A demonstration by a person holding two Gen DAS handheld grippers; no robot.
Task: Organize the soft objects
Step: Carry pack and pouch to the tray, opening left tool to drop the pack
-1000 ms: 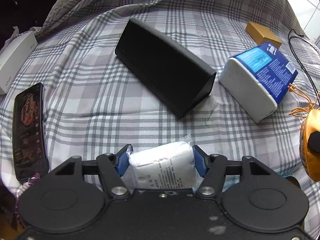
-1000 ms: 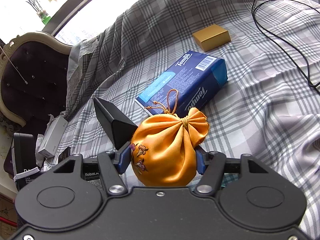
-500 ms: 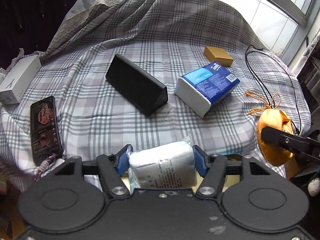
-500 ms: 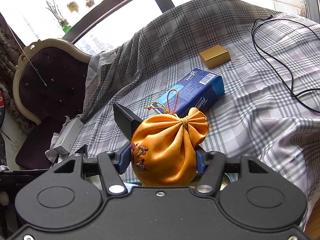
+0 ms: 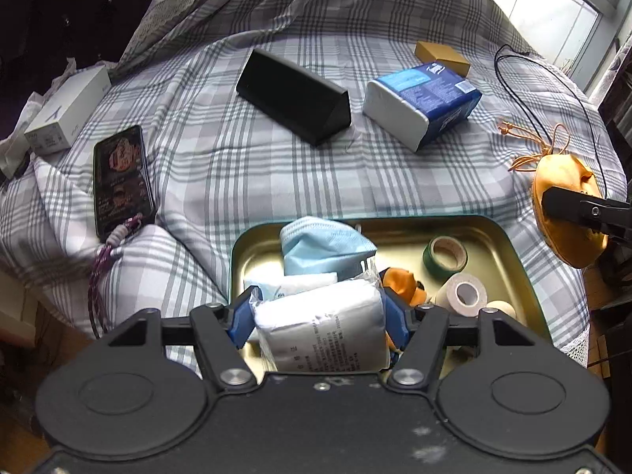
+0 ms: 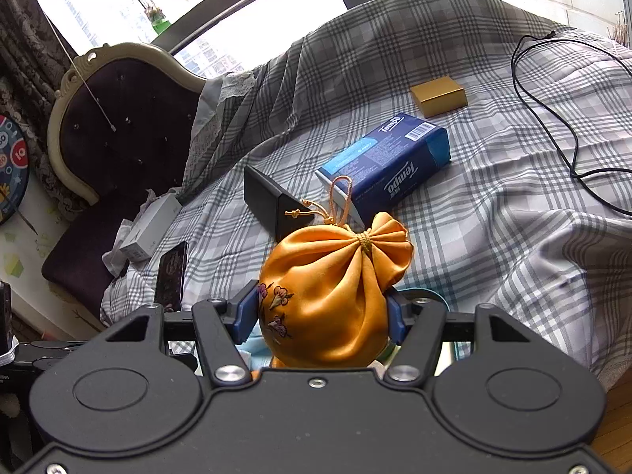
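My left gripper (image 5: 318,318) is shut on a white plastic-wrapped pack (image 5: 322,326) and holds it above the near end of a green-rimmed metal tin (image 5: 509,237). The tin holds a blue face mask (image 5: 320,247), a white packet, an orange item and tape rolls (image 5: 446,254). My right gripper (image 6: 322,316) is shut on an orange satin drawstring pouch (image 6: 335,288). The pouch also shows in the left wrist view (image 5: 565,201), at the right of the tin. A blue Tempo tissue pack (image 5: 422,100) lies on the plaid bed.
A black triangular case (image 5: 294,94), a gold box (image 5: 442,57), a phone (image 5: 120,177) with a strap, a white box (image 5: 67,110) and a black cable (image 5: 553,79) lie on the bed. A dark padded chair (image 6: 118,126) stands beyond it.
Both grippers have drawn back from the bed with their loads. The open tin has come into the left wrist view, under the white pack.
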